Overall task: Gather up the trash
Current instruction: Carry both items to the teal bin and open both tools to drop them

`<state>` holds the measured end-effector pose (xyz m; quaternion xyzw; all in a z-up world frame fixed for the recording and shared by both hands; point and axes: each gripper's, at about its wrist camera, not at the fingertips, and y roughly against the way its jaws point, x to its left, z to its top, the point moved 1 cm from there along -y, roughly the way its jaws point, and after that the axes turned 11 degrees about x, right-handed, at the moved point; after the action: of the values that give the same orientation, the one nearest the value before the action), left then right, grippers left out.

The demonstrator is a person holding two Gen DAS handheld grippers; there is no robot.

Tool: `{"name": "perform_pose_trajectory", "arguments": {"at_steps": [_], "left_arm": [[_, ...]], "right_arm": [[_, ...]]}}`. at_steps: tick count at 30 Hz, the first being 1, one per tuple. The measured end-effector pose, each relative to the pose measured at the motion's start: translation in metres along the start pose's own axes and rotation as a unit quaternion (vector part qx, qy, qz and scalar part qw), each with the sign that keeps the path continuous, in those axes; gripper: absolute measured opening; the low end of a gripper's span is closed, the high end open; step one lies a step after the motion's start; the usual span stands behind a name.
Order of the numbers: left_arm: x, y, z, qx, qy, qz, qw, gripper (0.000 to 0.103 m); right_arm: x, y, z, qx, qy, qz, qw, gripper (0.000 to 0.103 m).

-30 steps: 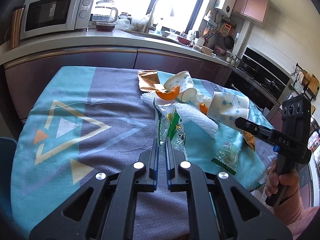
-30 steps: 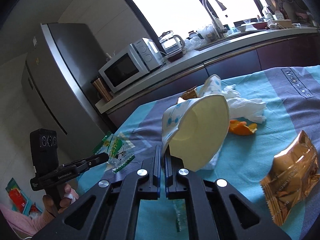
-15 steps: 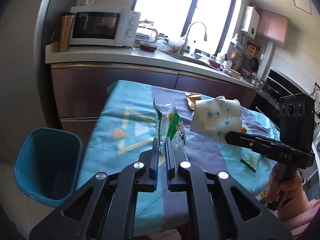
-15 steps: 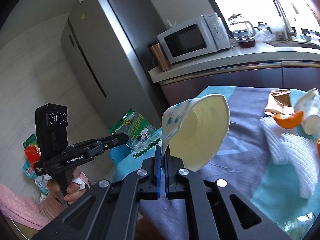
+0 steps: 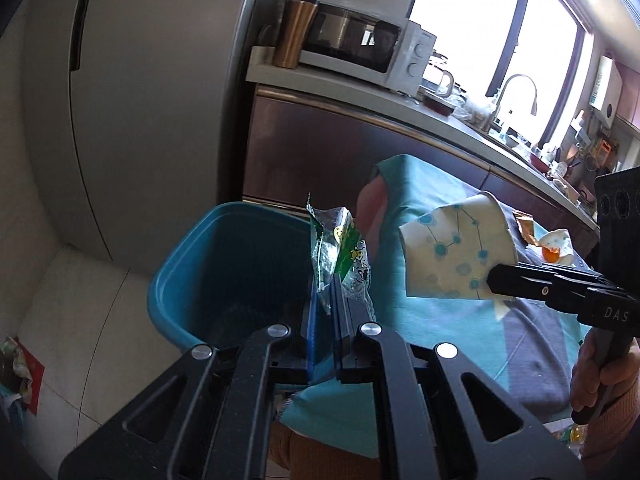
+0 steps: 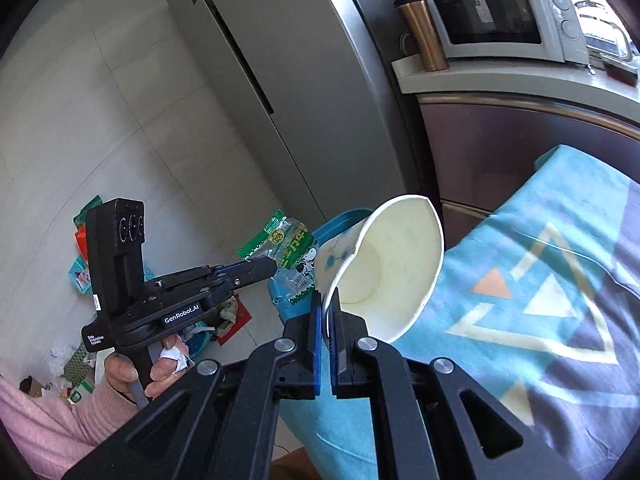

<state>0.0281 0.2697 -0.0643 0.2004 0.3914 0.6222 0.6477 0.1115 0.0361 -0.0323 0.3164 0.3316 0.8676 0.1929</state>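
Note:
My left gripper (image 5: pixel 327 296) is shut on a green and clear snack wrapper (image 5: pixel 340 260), which stands up over the near rim of a teal bin (image 5: pixel 248 264) on the floor. In the right wrist view the left gripper (image 6: pixel 268 268) carries the wrapper (image 6: pixel 290 250) in front of the bin (image 6: pixel 346 220). My right gripper (image 6: pixel 328 304) is shut on the rim of a white paper cup (image 6: pixel 392 276) with blue dots, tilted on its side at the table's corner. From the left wrist view, the cup (image 5: pixel 456 256) hangs from the right gripper (image 5: pixel 494 280) above the teal cloth.
The table (image 6: pixel 540 320) with its teal and grey cloth lies to the right, with orange peel (image 5: pixel 550 254) and another cup farther back. A tall fridge (image 6: pixel 280 80) and a counter with a microwave (image 6: pixel 500 16) stand behind the bin. Wrappers litter the floor (image 6: pixel 80 272) at left.
Both grippers swung left off the table's middle to its corner, carrying the wrapper and the cup. The bin came into view and now lies just beyond the left gripper.

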Motion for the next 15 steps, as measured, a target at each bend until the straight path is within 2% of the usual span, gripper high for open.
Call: {"name": "perform_pose_trajectory", "arguments": {"at_steps": [10,15], "left_arm": [[0.038,-0.040,-0.003,0.040,0.031,0.029,0.9983,0.007],[0.043,-0.059,-0.004,0.058,0.041,0.033,0.9969,0.008]], "right_arm": [[0.007,-0.075,0.033,0.083,-0.009,-0.014,0.996,0.003],[0.015,-0.099,0.037,0.111,-0.006,-0.028,0.993,0.009]]}}
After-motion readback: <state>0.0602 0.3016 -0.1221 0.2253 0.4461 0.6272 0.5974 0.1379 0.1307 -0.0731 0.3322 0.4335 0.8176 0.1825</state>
